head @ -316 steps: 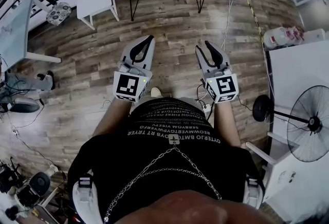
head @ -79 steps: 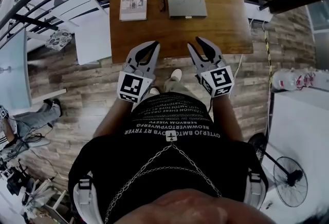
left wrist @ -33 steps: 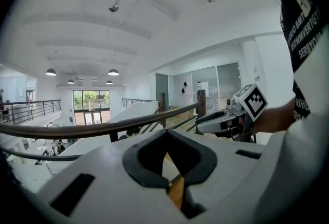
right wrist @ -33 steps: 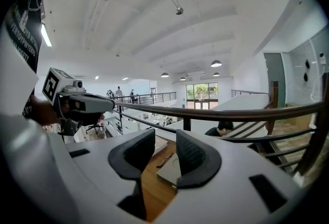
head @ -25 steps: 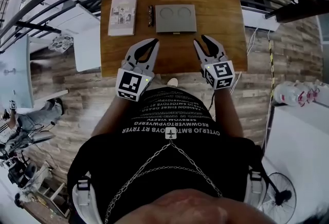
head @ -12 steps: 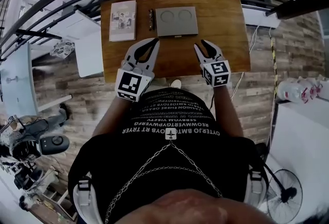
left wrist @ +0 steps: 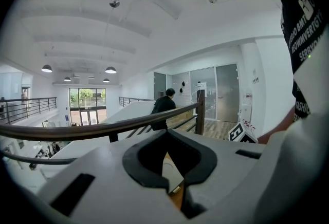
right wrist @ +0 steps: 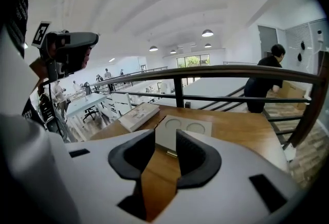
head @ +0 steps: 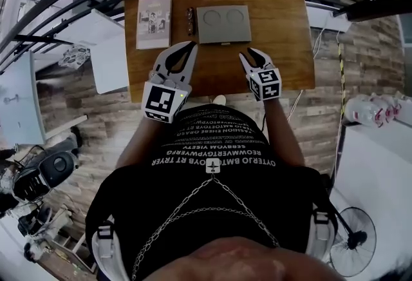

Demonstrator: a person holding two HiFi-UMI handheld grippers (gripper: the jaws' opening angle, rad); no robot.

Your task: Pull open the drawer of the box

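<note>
Flat grey rectangular box (head: 223, 24) with two shallow round recesses in its top: it is lying on the far half of the brown wooden tabletop (head: 283, 48), about midway across. A pale rectangular book (head: 154, 22) is resting to its left, and a small dark object (head: 190, 13), too small to identify, is sitting between the two. The drawer is appearing closed, its front facing the person and flush with the box's near edge. The one visible feature there is a small brass-coloured pull tab (right wrist: 171, 153) projecting at the middle of that edge. The box is looking rigid, smooth-skinned and probably light, so it is likely to slide toward the person when the drawer is drawn unless it is being braced from above or behind. The tab is the sensible place to take hold; being thin and short, it is probably calling for a narrow, square pinch and a level pull. The left gripper (head: 183, 51) is hovering over the near tabletop with its jaws meeting at the tips and carrying nothing. The right gripper (head: 250, 55) is pointing at the box front with its jaws standing apart, nothing between them but the view of the tab, and it is not touching the box.
</note>
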